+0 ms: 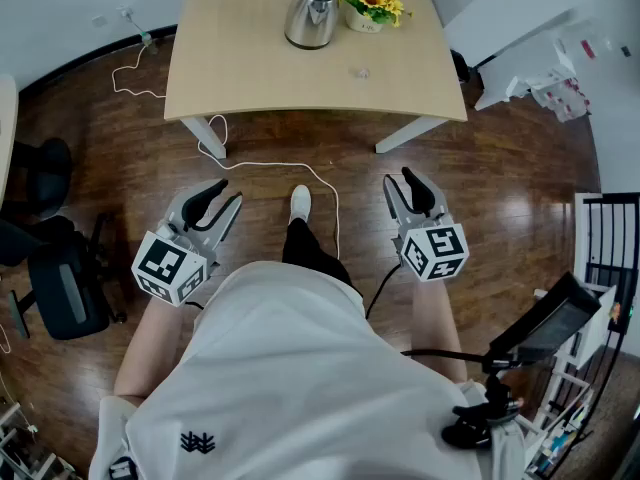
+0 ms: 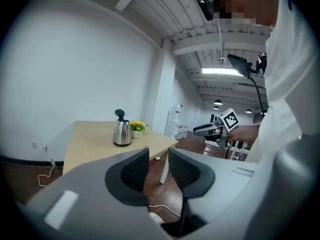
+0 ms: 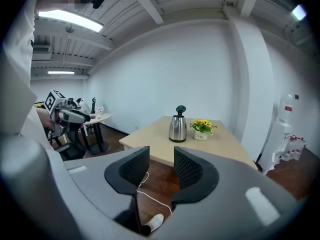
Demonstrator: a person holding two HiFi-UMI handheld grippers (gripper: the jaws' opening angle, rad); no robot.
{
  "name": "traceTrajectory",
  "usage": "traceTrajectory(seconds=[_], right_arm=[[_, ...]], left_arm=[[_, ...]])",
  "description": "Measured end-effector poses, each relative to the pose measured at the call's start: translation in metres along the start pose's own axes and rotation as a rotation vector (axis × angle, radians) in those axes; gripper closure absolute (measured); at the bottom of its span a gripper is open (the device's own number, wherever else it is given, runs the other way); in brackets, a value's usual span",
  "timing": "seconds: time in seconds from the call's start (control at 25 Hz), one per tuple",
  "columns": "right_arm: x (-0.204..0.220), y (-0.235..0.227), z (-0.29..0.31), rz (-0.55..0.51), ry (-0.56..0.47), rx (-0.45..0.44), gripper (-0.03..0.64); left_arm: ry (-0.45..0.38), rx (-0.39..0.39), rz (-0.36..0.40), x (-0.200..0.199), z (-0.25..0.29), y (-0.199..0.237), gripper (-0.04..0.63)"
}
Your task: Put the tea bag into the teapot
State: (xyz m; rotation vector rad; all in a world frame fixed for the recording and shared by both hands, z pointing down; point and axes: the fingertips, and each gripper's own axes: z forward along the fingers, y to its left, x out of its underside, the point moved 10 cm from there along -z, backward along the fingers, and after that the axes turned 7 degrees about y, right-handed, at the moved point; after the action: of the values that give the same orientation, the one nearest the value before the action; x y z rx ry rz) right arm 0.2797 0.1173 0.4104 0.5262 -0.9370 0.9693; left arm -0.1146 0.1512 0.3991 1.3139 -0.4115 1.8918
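Head view: left gripper (image 1: 226,194) and right gripper (image 1: 398,180) hang over the floor, well short of the tabletop (image 1: 250,68) at 12 o'clock, likely poised before the approach. Both have jaws apart with nothing between them. The teapot (image 1: 311,15) is lidded, its contents hidden. The tea bag (image 1: 359,72) lies at its 5 o'clock, and a flower pot (image 1: 372,8) holding yellow blooms at its 3 o'clock.

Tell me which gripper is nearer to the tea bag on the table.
Right. The right gripper is short of the table, almost in line with the tea bag; the left gripper is farther off to its left.
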Motion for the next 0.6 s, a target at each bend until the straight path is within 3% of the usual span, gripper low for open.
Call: traceTrajectory(seconds=[0.4,0.6], right_arm=[[-0.079,-0.167,0.163,-0.092,0.048,-0.044,0.466],[-0.075,-0.209,0.243,-0.116,0.126,-0.062,0.460]], left_arm=[[-0.041,-0.044,0.015,-0.115,0.139,0.050,0.500],[-0.021,-0.031,0.011,-0.134,0.179,0.064,0.500]])
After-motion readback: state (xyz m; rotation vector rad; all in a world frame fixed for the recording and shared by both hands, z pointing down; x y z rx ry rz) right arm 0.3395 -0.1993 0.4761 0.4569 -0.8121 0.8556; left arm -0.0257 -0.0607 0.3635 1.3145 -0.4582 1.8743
